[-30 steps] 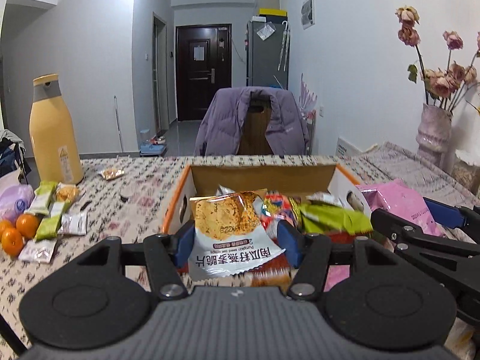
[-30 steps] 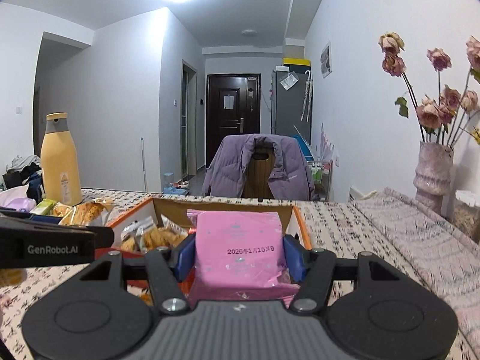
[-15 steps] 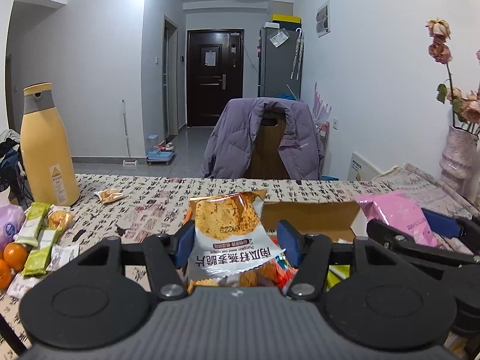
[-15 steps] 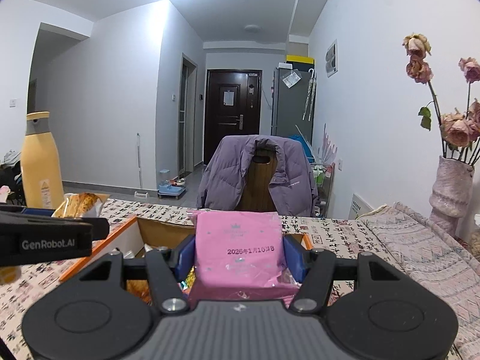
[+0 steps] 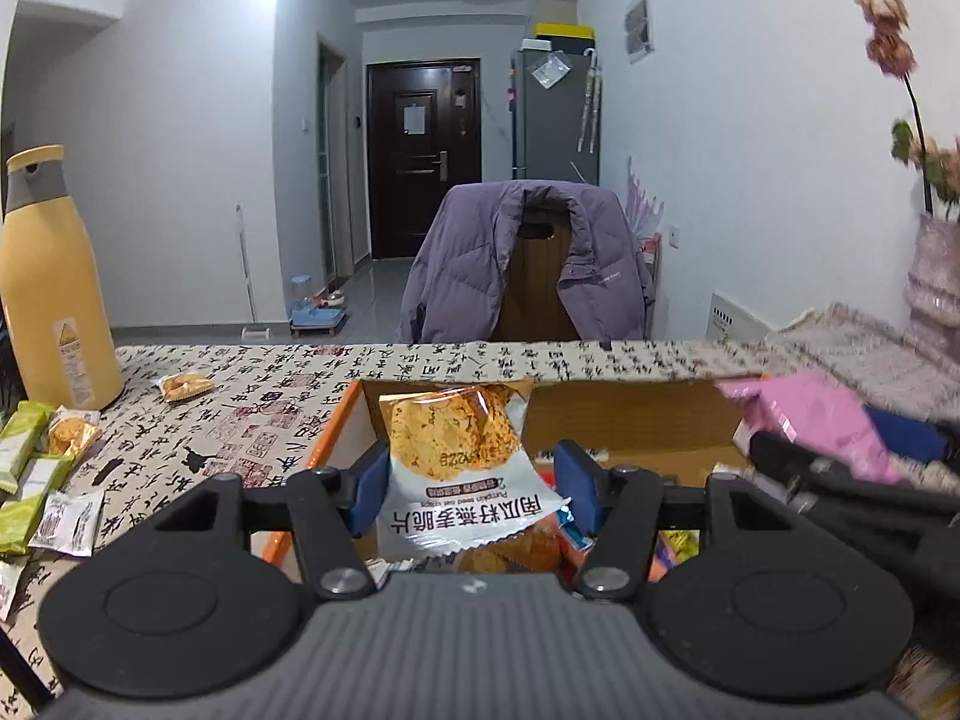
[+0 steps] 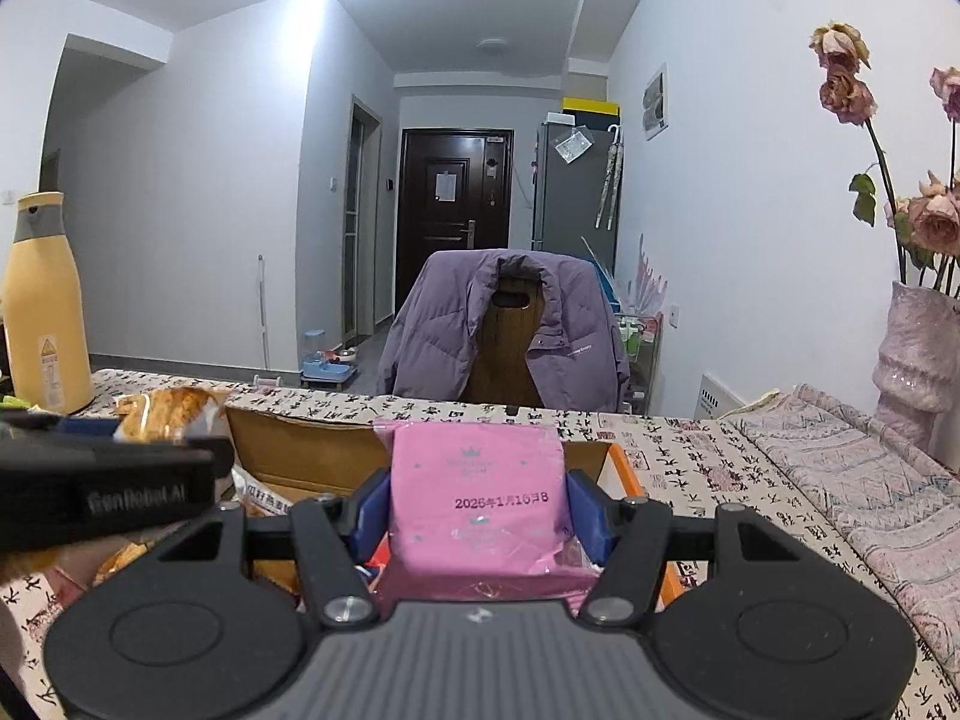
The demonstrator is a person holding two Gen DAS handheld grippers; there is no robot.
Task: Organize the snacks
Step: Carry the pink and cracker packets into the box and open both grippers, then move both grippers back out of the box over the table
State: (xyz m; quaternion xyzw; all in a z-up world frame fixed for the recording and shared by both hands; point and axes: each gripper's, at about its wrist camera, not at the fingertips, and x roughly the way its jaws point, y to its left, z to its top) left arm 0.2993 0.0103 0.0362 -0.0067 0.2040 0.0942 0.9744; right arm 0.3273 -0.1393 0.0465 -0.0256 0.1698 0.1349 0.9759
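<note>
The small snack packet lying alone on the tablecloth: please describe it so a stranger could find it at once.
Start at the tall yellow bottle on the table's left. Just right of its base, a small clear packet of golden biscuits lies alone on the patterned tablecloth, apart from the green wrappers clustered nearer the camera.

Upside down on the oat-crisp packet, clamped in the left gripper: "南瓜籽燕麦脆片", small "Pumpkin seed oat crisps" and "22g". On the pink packet, between the right gripper's blue pads: the printed date "2026年1月16日8". Far left in the right wrist view, on the black gripper arm: "GenRobot.AI". Elsewhere too small or blurred.
</note>
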